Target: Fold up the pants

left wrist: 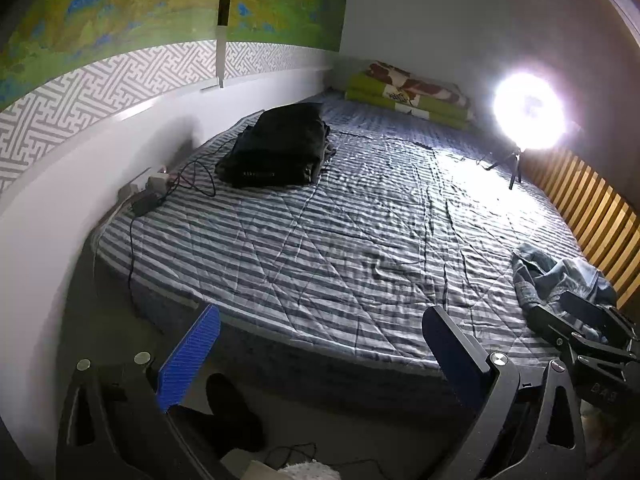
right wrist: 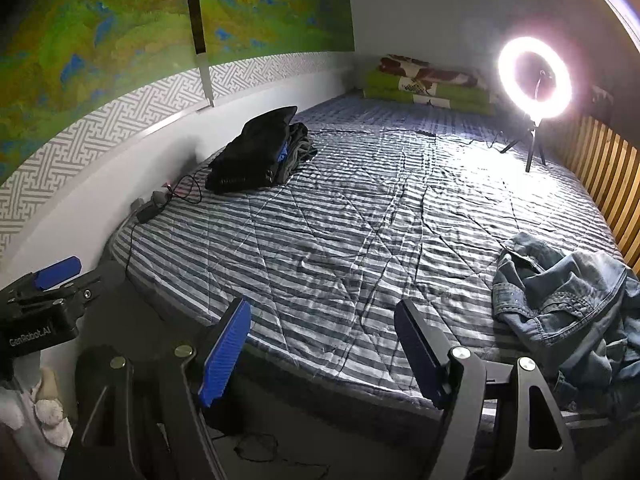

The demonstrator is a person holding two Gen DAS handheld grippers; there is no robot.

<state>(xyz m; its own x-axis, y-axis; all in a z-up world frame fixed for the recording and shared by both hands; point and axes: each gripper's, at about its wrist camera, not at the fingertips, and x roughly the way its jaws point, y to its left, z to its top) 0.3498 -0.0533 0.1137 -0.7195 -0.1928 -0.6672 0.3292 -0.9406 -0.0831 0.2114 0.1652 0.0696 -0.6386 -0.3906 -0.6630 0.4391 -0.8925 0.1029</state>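
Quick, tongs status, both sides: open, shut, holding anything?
Left tongs: open, holding nothing, at the near edge of the bed.
Right tongs: open, holding nothing; the crumpled jeans lie untouched beside them.

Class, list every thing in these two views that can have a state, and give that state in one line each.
Left gripper: open, empty, at the bed's near edge.
Right gripper: open, empty.
Denim pants: crumpled, unfolded, at the bed's near right edge.
Dark clothes pile: folded, stacked by the wall.
Ring light: on, standing on its tripod.
Striped bedcover: spread out, wrinkled.
Green blankets: folded at the far end.
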